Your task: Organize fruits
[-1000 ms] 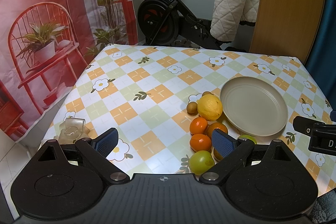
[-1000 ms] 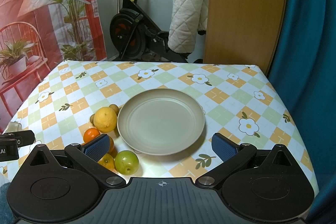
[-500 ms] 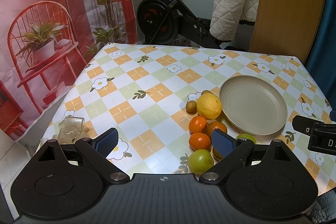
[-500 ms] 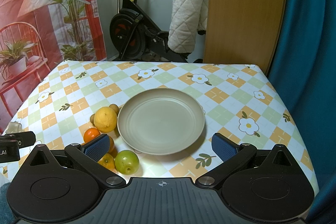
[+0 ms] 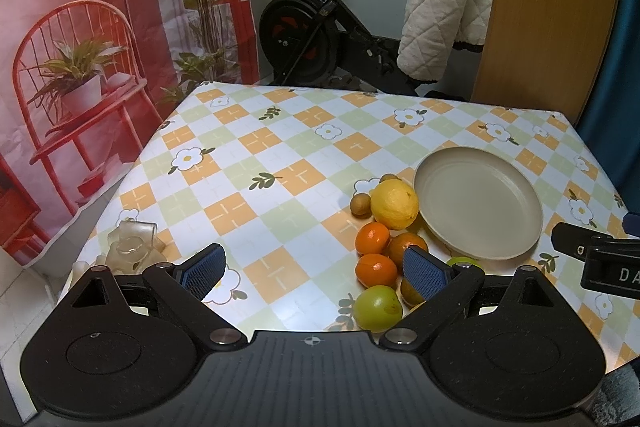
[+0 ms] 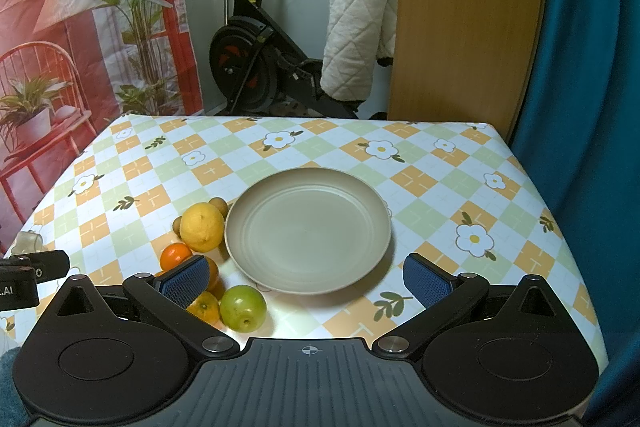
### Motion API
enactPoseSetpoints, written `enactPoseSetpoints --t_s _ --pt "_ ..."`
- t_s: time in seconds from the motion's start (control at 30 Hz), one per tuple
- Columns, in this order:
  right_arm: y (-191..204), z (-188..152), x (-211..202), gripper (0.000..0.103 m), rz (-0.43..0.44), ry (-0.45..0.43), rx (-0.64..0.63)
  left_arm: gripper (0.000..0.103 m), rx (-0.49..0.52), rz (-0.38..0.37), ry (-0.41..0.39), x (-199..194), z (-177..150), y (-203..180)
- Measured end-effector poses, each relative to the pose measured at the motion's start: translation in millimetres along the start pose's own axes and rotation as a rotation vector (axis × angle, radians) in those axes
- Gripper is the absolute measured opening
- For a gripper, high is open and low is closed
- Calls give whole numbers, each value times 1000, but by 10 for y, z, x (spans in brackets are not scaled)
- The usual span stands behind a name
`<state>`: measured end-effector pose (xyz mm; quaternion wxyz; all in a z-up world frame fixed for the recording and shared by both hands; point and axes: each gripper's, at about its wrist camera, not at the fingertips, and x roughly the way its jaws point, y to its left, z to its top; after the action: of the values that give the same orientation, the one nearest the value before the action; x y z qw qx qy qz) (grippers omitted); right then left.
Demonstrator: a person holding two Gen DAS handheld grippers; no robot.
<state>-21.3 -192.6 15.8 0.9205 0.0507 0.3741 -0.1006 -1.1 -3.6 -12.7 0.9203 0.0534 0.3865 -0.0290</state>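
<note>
An empty beige plate [image 5: 516, 247] [image 6: 280, 279] sits on the checked tablecloth. Left of it lies a cluster of fruit: a yellow lemon [image 5: 394, 203] [image 6: 202, 227], several oranges [image 5: 373, 237] [image 6: 175, 255], two small brown fruits [image 5: 360, 204], and green apples [image 5: 377, 308] [image 6: 243, 307]. My left gripper [image 5: 316, 269] is open and empty above the table's near edge, its right finger just over the fruit. My right gripper [image 6: 306, 277] is open and empty, hovering in front of the plate. The right gripper's side shows in the left wrist view at far right.
A clear glass holder [image 5: 130, 247] stands near the table's left front corner. Behind the table are an exercise bike [image 5: 316, 27], a quilted white blanket [image 5: 444, 7], a wooden panel [image 6: 468, 15] and a teal curtain [image 6: 580, 87]. A red printed backdrop hangs at left.
The left wrist view has shifted very slightly; the fruit and plate sit a touch lower and left. Neither gripper has opened, shut or taken hold of anything.
</note>
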Motion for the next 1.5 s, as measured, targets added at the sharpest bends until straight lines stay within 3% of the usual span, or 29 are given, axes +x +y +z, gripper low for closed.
enactPoseSetpoints --t_s 0.17,0.37,0.63,1.13,1.5 --pt "1 11 13 103 20 -19 -9 97 -9 4 -41 -55 38 46" --pt "13 72 30 103 16 -46 -31 97 -104 -35 -84 -72 106 219" --pt "96 23 129 102 32 -80 -76 97 -193 -36 -88 54 137 383" --pt "350 -296 364 90 161 23 -212 97 -149 -33 -47 251 -82 442" --pt "579 -577 496 80 265 124 -317 91 -106 -91 16 434 -233 381"
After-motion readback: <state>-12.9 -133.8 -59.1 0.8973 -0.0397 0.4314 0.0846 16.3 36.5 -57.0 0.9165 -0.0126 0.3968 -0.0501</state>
